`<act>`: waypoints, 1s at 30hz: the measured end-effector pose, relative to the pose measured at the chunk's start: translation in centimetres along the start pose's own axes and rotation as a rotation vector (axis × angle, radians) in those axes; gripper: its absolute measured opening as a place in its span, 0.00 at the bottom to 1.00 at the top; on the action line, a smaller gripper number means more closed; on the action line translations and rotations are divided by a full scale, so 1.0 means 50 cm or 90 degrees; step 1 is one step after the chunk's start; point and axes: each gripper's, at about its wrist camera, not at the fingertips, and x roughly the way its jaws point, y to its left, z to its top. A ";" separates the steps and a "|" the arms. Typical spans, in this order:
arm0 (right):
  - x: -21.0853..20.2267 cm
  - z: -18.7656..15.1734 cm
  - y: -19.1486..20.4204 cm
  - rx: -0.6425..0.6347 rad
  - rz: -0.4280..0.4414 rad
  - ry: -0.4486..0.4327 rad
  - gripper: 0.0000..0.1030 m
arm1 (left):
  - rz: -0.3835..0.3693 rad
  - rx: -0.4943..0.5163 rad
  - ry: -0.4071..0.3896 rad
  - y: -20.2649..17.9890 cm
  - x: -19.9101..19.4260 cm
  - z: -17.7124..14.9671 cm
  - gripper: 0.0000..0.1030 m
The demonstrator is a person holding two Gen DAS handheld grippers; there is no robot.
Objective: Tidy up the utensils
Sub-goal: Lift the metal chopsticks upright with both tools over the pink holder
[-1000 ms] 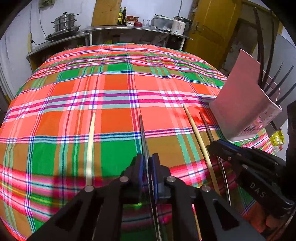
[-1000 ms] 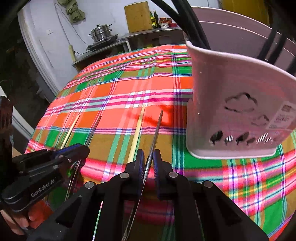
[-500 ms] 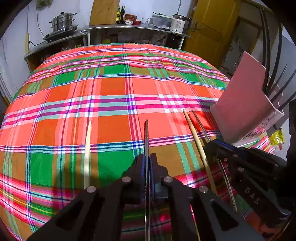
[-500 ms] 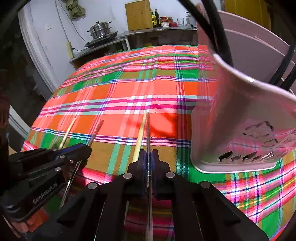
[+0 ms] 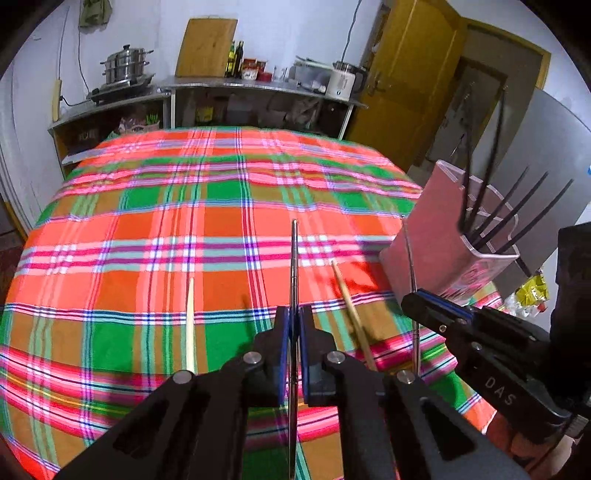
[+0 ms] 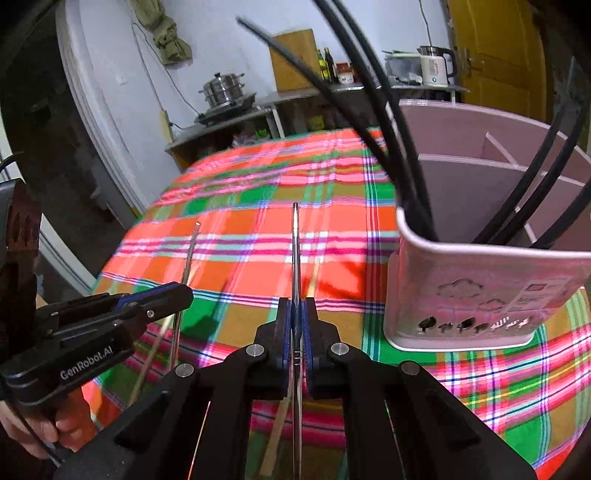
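My left gripper (image 5: 294,325) fingers pinch a thin metal chopstick (image 5: 294,266), frame center; my right gripper (image 6: 295,317) fingers pinch another metal chopstick (image 6: 295,251). Pink plastic holder (image 6: 480,295) at right.

- Walls (image 5: 288,33): pale bluish-white; a cable runs down the upper left of the left wrist view; a greenish cloth (image 6: 168,35) hangs top left in the right wrist view
- Metal counter (image 5: 258,85) along the far wall, upper centre; open shelves beneath, cluttered
- On counter: stacked steel pot (image 5: 125,68) on a burner at left; wooden board (image 5: 205,48) leaning on the wall; dark bottles (image 5: 236,59); white kettle (image 5: 341,83) at right
- Yellow-brown wooden door (image 5: 410,77), upper right; darker doorway beside it
- Table under plaid cloth (image 5: 166,229), orange, green, pink; fills mid-frame
- Light: artificial, even
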 end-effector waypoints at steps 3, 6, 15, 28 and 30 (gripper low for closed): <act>-0.028 0.004 0.004 0.000 0.009 -0.017 0.06 | -0.004 0.002 -0.012 -0.007 -0.024 0.005 0.06; -0.053 0.006 0.009 -0.001 0.016 -0.033 0.06 | -0.010 0.006 -0.024 -0.016 -0.049 0.007 0.06; -0.126 0.006 0.004 0.004 0.024 -0.079 0.06 | -0.032 0.019 -0.056 -0.051 -0.116 0.014 0.06; -0.204 -0.006 -0.024 0.025 0.014 -0.124 0.06 | -0.069 0.043 -0.068 -0.111 -0.160 0.014 0.06; -0.213 -0.007 -0.029 0.029 0.013 -0.128 0.06 | -0.075 0.047 -0.068 -0.122 -0.163 0.015 0.06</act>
